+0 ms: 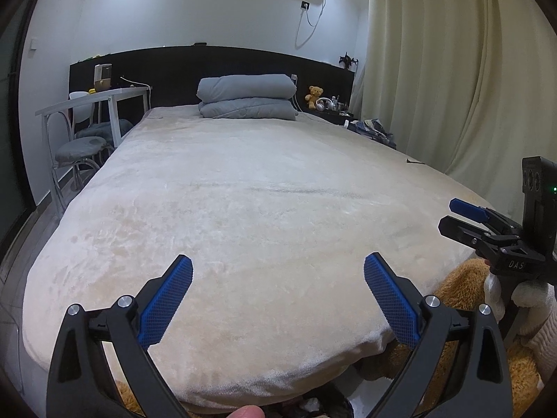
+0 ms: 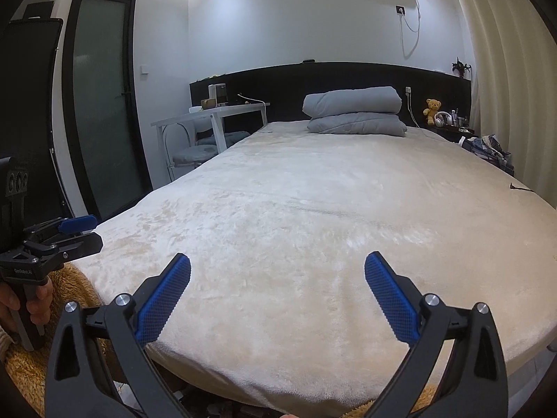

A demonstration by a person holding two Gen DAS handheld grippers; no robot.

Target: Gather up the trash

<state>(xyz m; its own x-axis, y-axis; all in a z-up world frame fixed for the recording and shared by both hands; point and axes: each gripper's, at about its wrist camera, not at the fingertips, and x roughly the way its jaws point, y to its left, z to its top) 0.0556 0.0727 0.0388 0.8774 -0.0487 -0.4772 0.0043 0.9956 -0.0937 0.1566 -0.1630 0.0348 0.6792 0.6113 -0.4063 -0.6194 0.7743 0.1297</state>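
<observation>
Through the left wrist camera, the left gripper (image 1: 278, 271) is hovering with its two blue, cross-hatched pads spread wide and empty above a plush cream blanket (image 1: 243, 209) covering the bed; one small dark scrap (image 1: 414, 162) is lying near the blanket's right edge. Two folded grey quilts (image 1: 247, 97) are sitting stacked by the headboard. Through the right wrist camera, the right gripper (image 2: 277, 271) is likewise gaping, released, over the same blanket (image 2: 313, 209), the scrap (image 2: 520, 188) resting far right.

Cream bed (image 1: 243, 191), black headboard (image 1: 174, 69)
I see blue cross-hatched pads (image 1: 167, 299) on black grippers, a grey folded duvet (image 1: 247, 97), pale yellow-cream curtains (image 1: 452, 69), a tan teddy (image 1: 314, 97), white walls (image 1: 209, 7).
</observation>
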